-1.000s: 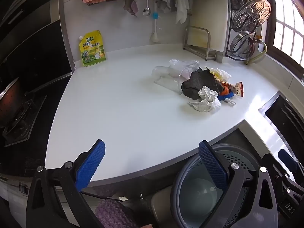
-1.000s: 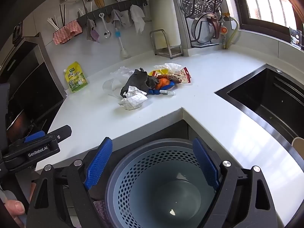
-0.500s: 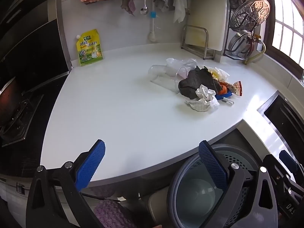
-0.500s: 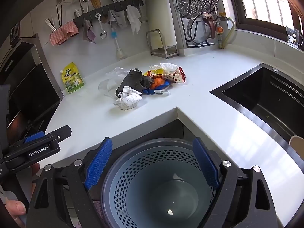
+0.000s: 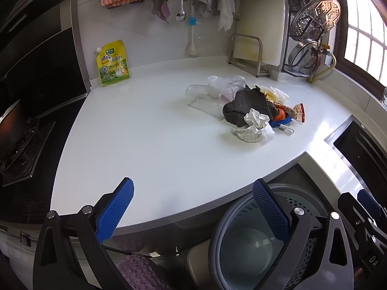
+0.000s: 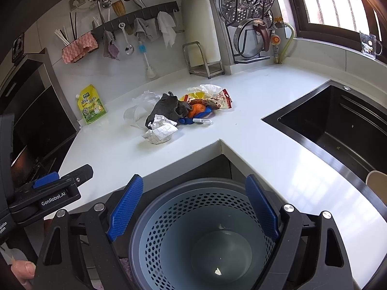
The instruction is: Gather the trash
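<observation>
A pile of trash lies on the white counter: crumpled checked paper, a dark grey rag, clear plastic cups, a plastic bag, an orange peel and snack wrappers. The paper and rag also show in the right wrist view. A grey perforated bin stands on the floor below the counter corner, nearly empty. My left gripper is open and empty above the counter's front edge. My right gripper is open and empty over the bin.
A yellow refill pouch leans on the back wall. A black sink lies to the right, a stove to the left. A cutting-board rack and a steamer rack stand at the back. Cloths and utensils hang above.
Both grippers have shifted slightly, so the trash pile sits a little lower and more left in the views. Both stay open and empty. Nothing on the counter has moved.
</observation>
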Motion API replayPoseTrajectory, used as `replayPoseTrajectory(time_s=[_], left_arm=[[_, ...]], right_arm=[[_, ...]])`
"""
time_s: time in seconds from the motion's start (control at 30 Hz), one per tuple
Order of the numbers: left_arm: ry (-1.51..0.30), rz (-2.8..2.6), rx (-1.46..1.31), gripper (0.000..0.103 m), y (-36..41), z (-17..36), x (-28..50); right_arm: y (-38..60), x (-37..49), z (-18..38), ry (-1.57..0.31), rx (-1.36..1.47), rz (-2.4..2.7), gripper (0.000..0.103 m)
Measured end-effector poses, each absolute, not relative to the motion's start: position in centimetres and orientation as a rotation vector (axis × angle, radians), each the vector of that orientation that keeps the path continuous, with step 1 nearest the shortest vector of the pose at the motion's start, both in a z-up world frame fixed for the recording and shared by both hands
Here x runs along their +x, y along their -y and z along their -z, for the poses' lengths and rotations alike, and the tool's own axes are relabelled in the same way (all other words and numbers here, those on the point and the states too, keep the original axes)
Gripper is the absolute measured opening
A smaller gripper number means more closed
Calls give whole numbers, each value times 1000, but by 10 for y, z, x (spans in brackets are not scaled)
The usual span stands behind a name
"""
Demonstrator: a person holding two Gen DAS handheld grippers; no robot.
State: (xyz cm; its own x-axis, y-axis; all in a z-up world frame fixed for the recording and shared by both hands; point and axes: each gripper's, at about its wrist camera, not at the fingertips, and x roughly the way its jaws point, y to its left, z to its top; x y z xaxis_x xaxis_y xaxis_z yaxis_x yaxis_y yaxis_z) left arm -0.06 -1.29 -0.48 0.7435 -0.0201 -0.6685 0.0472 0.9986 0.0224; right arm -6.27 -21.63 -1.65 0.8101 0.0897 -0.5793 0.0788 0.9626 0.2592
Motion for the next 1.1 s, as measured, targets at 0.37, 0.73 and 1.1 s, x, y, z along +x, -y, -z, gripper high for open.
replayPoseTrajectory(time_s=[0.37, 0.73, 1.1], left_arm=[[-727, 42, 32, 97, 14, 5, -4], [-722, 44, 39, 97, 15, 3, -9], [-730, 43, 36, 97, 13, 3, -8]], right_arm=[[218, -68, 15, -618, 278, -1, 83], [218, -71, 12, -609, 276, -1, 83], [219, -72, 11, -606, 276, -2, 83]])
